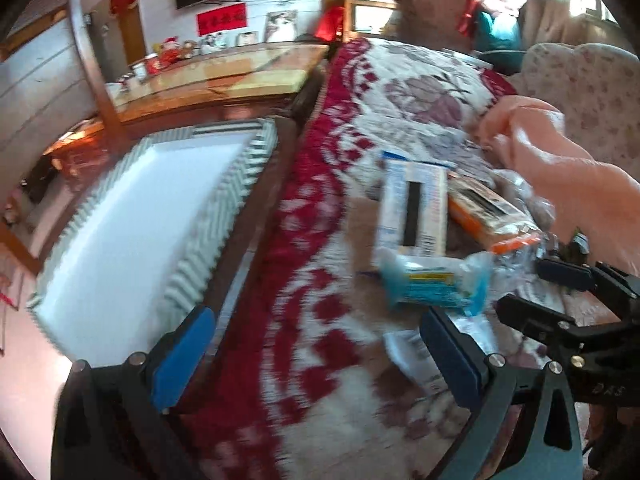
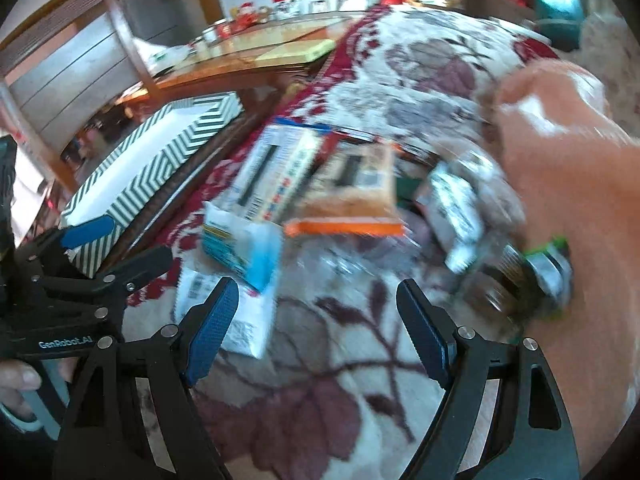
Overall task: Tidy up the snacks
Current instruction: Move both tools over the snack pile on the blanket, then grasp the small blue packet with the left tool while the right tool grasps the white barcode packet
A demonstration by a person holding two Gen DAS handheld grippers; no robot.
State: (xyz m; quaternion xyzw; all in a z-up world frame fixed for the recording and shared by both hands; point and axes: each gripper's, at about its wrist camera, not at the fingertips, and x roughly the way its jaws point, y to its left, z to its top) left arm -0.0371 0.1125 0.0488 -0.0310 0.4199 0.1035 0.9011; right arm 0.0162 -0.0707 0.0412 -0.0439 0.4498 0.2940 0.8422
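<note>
Several snack packets lie on a floral red-and-white cloth [image 2: 360,80]: a white-and-blue box [image 1: 412,208] [image 2: 272,176], an orange packet [image 1: 488,208] [image 2: 352,200], a light-blue packet [image 1: 432,280] [image 2: 240,244], a flat white packet [image 2: 232,312] and clear-wrapped snacks [image 2: 472,208]. A white box with a green zigzag rim [image 1: 132,216] [image 2: 160,160] stands at the left. My left gripper [image 1: 316,352] is open and empty between the box and the packets. My right gripper [image 2: 320,328] is open and empty just in front of the pile. Both views are blurred.
A pink cushion or cloth [image 2: 576,184] [image 1: 560,168] lies right of the snacks. A wooden table [image 1: 216,76] with cups and ornaments stands behind the box. The right gripper's body [image 1: 580,320] shows in the left view, the left gripper's body [image 2: 72,280] in the right view.
</note>
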